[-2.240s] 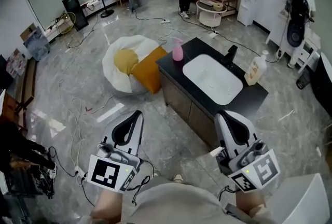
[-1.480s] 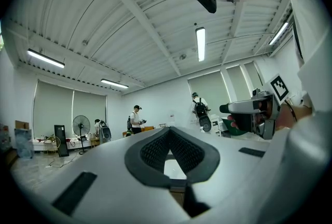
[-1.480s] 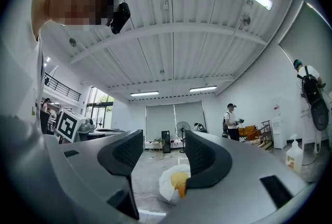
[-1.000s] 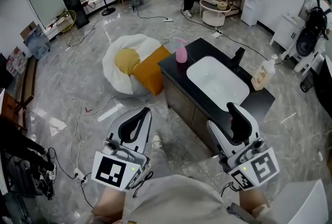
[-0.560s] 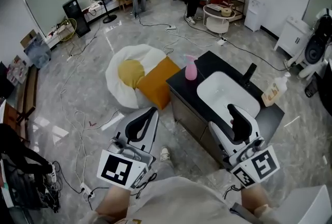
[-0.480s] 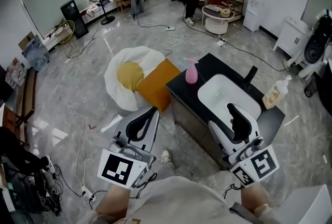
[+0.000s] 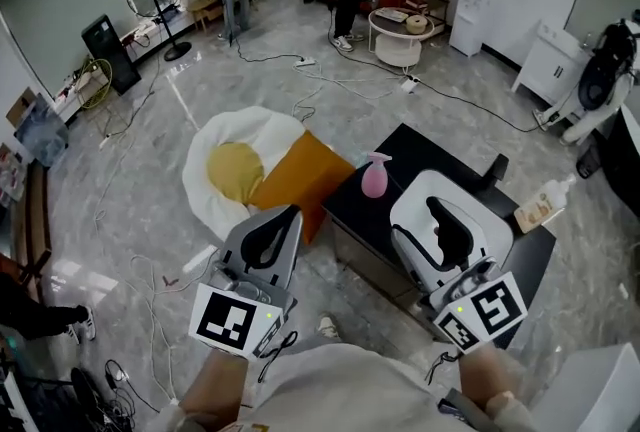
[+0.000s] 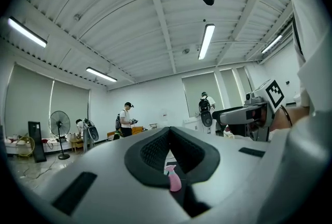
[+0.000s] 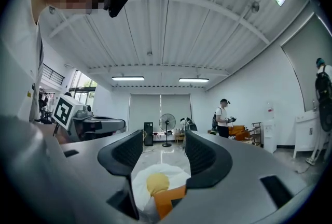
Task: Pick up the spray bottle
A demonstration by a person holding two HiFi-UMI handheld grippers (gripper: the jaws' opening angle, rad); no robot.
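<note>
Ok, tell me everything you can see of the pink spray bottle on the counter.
The spray bottle is small and pink all over, plastic by the look, with a rounded body narrowing to a trigger head. It stands upright near the left corner of the black countertop and touches nothing else. The left gripper view shows it far off, also upright. Its fill level cannot be made out.

Head view looks steeply down; both gripper views look level, sharing the fan (image 8: pixel 60 120).
</note>
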